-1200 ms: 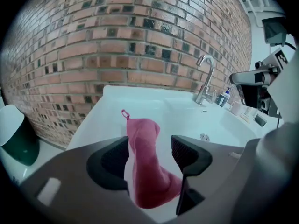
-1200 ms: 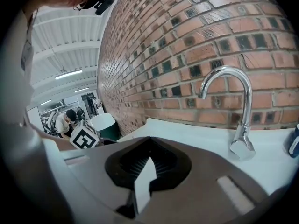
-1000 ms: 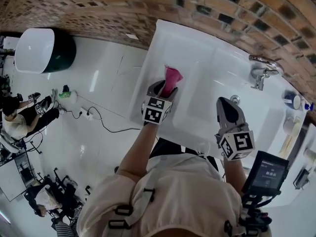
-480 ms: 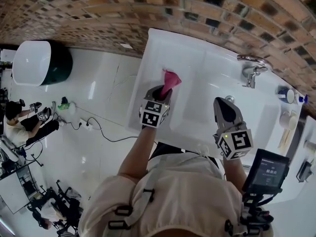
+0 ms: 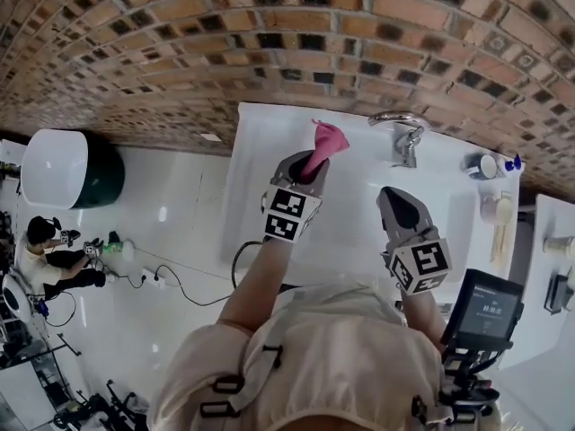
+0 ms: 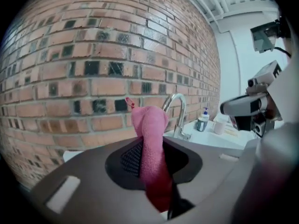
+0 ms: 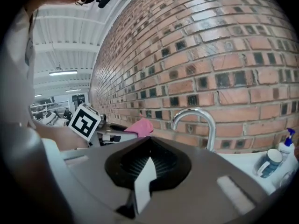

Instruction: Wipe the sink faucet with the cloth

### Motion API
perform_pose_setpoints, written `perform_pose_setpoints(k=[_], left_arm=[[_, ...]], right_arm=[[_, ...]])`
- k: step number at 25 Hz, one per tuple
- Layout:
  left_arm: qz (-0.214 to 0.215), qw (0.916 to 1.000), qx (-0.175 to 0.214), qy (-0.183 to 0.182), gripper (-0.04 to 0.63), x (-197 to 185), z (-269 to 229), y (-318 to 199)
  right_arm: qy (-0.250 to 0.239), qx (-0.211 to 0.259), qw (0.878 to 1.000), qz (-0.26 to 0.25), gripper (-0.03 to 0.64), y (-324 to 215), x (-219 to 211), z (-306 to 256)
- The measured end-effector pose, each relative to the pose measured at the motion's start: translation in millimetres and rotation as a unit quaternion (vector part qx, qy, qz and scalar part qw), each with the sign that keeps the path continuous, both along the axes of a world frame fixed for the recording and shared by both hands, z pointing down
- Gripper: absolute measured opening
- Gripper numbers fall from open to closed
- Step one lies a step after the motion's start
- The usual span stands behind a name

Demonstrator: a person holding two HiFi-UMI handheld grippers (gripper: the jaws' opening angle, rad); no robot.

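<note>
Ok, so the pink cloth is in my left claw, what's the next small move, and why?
Probably swing the left claw rightward toward the faucet until the pink cloth meets the curved spout. The jaws are closing with the cloth between them and its end poking out past the tips. In the head view the cloth sits left of the faucet, not touching it.

Bright, even light fills every view. A ceiling strip light (image 7: 65,72) glows far left of the jaws of the right gripper (image 7: 148,146). Wide-angle lenses bow the red-brown brick wall (image 6: 93,55) and blacken the corners. The pink woven cloth (image 6: 150,139), clamped between the closing jaws of the left gripper (image 6: 150,125), blurs near the lens. Beyond the jaws, the curved chrome faucet (image 7: 196,120) carries highlights. The glossy white floor (image 5: 171,214) shows glare.
</note>
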State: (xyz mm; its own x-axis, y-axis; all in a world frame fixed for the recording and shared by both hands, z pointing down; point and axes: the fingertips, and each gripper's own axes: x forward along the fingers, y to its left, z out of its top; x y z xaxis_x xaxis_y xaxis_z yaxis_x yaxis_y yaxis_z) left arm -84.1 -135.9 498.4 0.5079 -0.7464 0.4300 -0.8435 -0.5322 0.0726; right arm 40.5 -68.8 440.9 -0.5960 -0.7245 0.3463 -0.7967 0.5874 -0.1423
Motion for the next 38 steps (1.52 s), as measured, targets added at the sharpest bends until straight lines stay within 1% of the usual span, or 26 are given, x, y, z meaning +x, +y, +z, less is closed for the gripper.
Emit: perform_pose_setpoints(k=[3, 7, 10, 13, 16, 18, 22, 25, 28, 30, 32, 34, 36, 38], left_arm=[[-0.002, 0.9993, 0.028, 0.025, 0.084, 26.1, -28.8, -23.5], [-0.014, 0.9986, 0.038, 0.035, 0.084, 49.7, -40.9, -45.9], [-0.032, 0.9985, 0.029, 0.033, 0.084, 57.1, -34.1, -58.6], [-0.048, 0.9977, 0.008, 0.047, 0.086, 63.3, -21.8, -71.5], [-0.050, 0.9972, -0.002, 0.056, 0.086, 72.8, -17.8, -78.2], [-0.046, 0.9971, 0.007, 0.061, 0.086, 81.9, -25.6, -79.7], [-0.039, 0.9964, 0.041, 0.063, 0.086, 96.9, -51.9, -79.2], [-0.022, 0.9948, 0.067, 0.073, 0.086, 113.8, -75.3, -77.5], [0.009, 0.9933, 0.086, 0.077, 0.086, 140.5, -90.8, -74.7], [0.031, 0.9930, 0.092, 0.068, 0.086, 164.1, -91.7, -75.5], [0.047, 0.9928, 0.100, 0.047, 0.086, 186.3, -87.5, -78.6], [0.060, 0.9919, 0.108, 0.031, 0.086, 200.7, -84.2, -78.2], [0.074, 0.9911, 0.107, 0.028, 0.086, 210.5, -79.3, -73.8], [0.087, 0.9910, 0.097, 0.030, 0.086, 220.6, -70.1, -71.1]], right_arm=[[-0.001, 0.018, 1.000, 0.014, -0.006, -3.2, 18.5, -13.7], [0.000, 0.032, 0.999, 0.028, -0.006, -5.7, 41.4, -26.4], [0.003, 0.033, 0.999, 0.036, -0.006, -7.2, 58.7, -29.4], [0.006, 0.030, 0.998, 0.046, -0.006, -11.0, 75.9, -28.8], [0.007, 0.025, 0.998, 0.050, -0.006, -13.4, 88.6, -26.8], [0.007, 0.023, 0.998, 0.052, -0.006, -15.1, 95.3, -25.0], [0.002, 0.021, 0.999, 0.049, -0.006, -17.5, 100.8, -21.4], [-0.002, 0.022, 0.999, 0.043, -0.006, -18.0, 100.7, -20.5], [-0.006, 0.021, 0.999, 0.044, -0.006, -16.9, 103.9, -18.9], [-0.008, 0.015, 0.999, 0.048, -0.006, -18.5, 114.3, -16.2], [-0.011, 0.009, 0.998, 0.055, -0.006, -22.0, 130.5, -11.8], [-0.012, 0.007, 0.998, 0.065, -0.006, -22.2, 143.0, -7.6], [-0.011, 0.006, 0.997, 0.075, -0.006, -19.5, 149.6, -5.2], [-0.010, 0.004, 0.996, 0.084, -0.006, -17.8, 155.2, -2.3]])
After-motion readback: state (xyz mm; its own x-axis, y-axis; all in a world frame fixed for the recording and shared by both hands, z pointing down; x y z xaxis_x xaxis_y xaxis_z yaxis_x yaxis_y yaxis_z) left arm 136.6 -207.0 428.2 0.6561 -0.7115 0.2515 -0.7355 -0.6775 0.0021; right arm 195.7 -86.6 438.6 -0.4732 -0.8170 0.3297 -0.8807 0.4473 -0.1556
